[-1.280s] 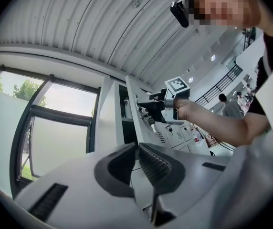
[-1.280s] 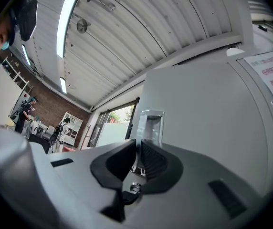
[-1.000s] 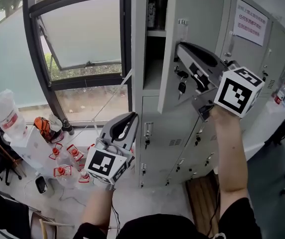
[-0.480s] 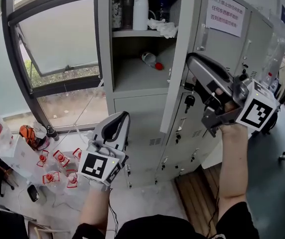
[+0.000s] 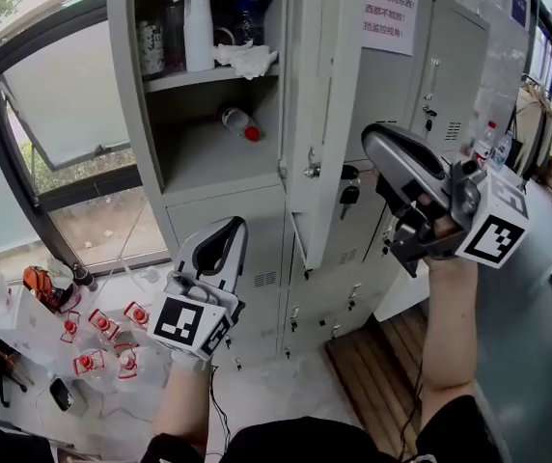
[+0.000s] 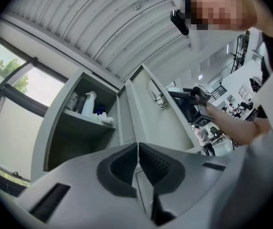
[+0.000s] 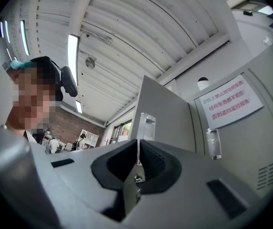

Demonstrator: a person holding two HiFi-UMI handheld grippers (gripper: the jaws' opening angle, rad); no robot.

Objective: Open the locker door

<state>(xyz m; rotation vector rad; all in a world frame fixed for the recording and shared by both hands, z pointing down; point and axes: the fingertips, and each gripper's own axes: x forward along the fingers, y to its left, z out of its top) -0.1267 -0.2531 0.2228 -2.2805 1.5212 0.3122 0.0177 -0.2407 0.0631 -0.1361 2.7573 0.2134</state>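
locker door stands open, right tool beside it

the locker bank [image 5: 450, 75] is grey painted sheet metal, flat-panelled and boxy. 1 locker door [image 5: 319, 114] stands open, seen almost edge-on as a tall narrow slab with a small metal handle on its edge. 1 dark key [image 5: 348, 193] hangs at its lock. 1 white paper notice [image 5: 390, 15] with red print is stuck on the door behind it.

the open compartment holds 1 shelf [image 5: 208, 77]. on it stand 1 white spray bottle [image 5: 197, 22] and some darker containers, beside 1 crumpled white cloth [image 5: 247, 58]. below lies 1 clear bottle [image 5: 234, 122] with a red cap, on its side. on the floor at lower left sit perhaps 6 more red-capped bottles [image 5: 93, 336]; the clutter makes that count unsure.

there are 2 tools, each of smooth grey plastic with ribbed black pads and 1 marker cube. the right tool [image 5: 372, 143] is raised just right of the door's outer face, its tip level with the lock and near the key; contact with the door cannot be told. its jaws are closing, pads all but meeting, with nothing pinched between them [image 7: 138, 159]. the left tool [image 5: 234, 226] hangs lower, below and left of the door and well apart from it, clenched with its pads together and empty [image 6: 138, 161].
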